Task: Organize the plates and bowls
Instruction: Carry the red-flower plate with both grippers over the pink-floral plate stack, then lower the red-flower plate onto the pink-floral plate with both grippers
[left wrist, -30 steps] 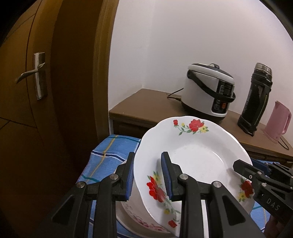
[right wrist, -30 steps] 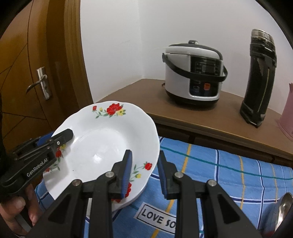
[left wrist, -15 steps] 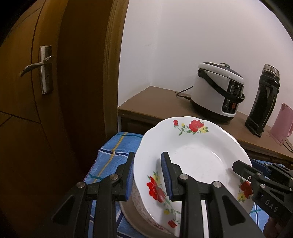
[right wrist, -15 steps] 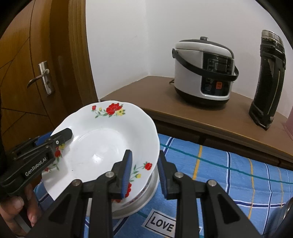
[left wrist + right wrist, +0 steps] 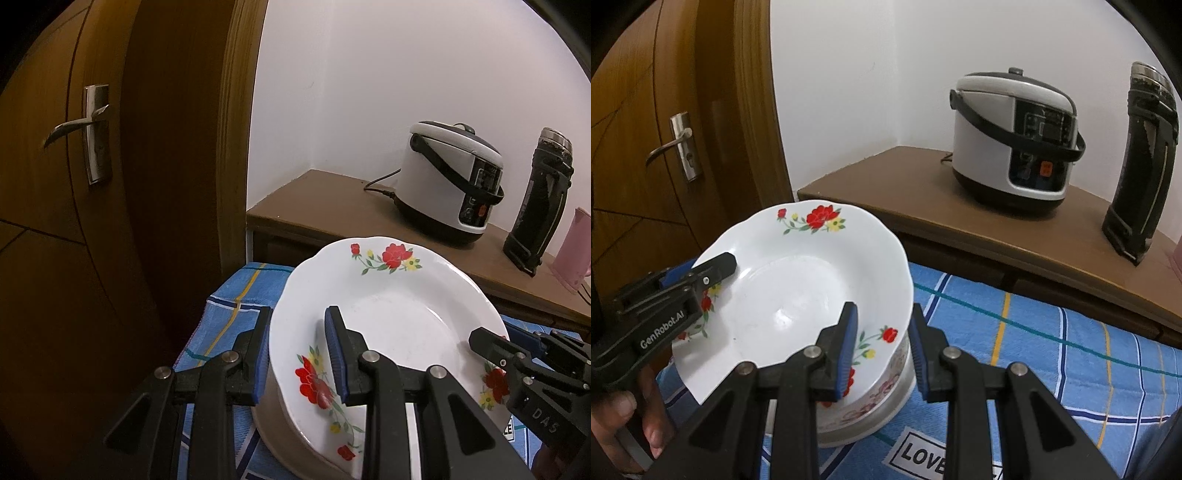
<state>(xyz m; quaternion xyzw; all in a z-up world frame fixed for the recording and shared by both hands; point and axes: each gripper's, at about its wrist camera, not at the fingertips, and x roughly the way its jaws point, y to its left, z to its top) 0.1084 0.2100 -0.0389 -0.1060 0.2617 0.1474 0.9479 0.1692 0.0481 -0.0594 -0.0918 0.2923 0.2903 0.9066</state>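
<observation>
While we pinched the flowered plate (image 5: pixel 798 280) with both jaws, left gripper (image 5: pixel 297 356) and right gripper (image 5: pixel 881 347) on opposite rims, it hung tilted, maybe touching the bowl (image 5: pixel 875 410) underneath.

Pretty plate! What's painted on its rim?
Red and yellow flowers with green leaves on the white plate; clearest in the right wrist view.

A white, scallop-rimmed ceramic plate (image 5: pixel 798 288) painted with red and yellow flower sprigs sits tilted, its far edge raised, directly over a deeper white bowl with a faded pink floral band round its wall (image 5: pixel 882 398). The bowl stands upright on a blue checked cloth, and the plate's lower rim is down inside or against its mouth; I cannot tell which.
</observation>
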